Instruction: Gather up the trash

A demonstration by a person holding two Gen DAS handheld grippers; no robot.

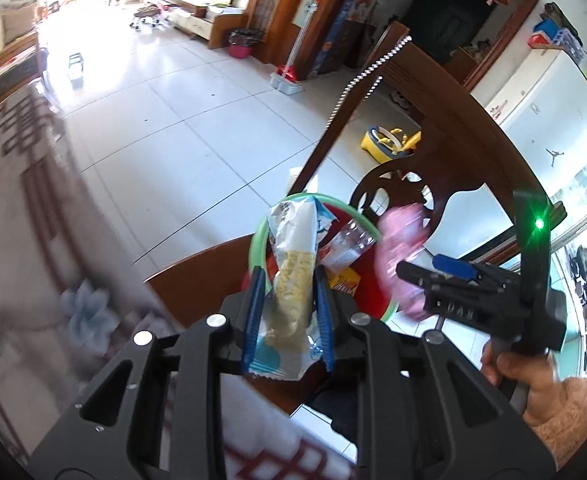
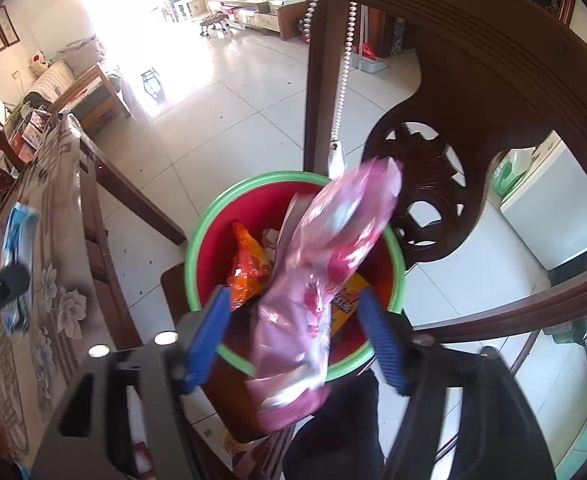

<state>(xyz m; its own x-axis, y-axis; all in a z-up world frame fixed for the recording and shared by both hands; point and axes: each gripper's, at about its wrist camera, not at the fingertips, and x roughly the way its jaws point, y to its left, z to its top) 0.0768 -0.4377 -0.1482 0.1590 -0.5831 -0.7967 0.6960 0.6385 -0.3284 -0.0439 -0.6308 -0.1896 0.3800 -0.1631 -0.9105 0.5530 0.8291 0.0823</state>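
A red basin with a green rim [image 2: 213, 216] stands on a wooden chair seat and holds an orange wrapper [image 2: 247, 268] and other trash. My left gripper [image 1: 289, 292] is shut on a clear snack wrapper with yellow crumbs [image 1: 293, 276], held above the basin's near rim [image 1: 258, 236]. My right gripper [image 2: 295, 328] is open; a blurred pink bag [image 2: 321, 272] lies between its wide-apart blue fingers above the basin, touching neither. The pink bag [image 1: 401, 256] and the right gripper [image 1: 445, 268] also show in the left wrist view.
The dark carved chair back [image 2: 433, 192] rises right behind the basin. A table with a floral cloth [image 2: 53, 288] stands to the left, with a blue packet [image 2: 17, 232] on it. White tiled floor [image 1: 165, 112] stretches beyond. A beaded cord [image 2: 343, 72] hangs by the chair.
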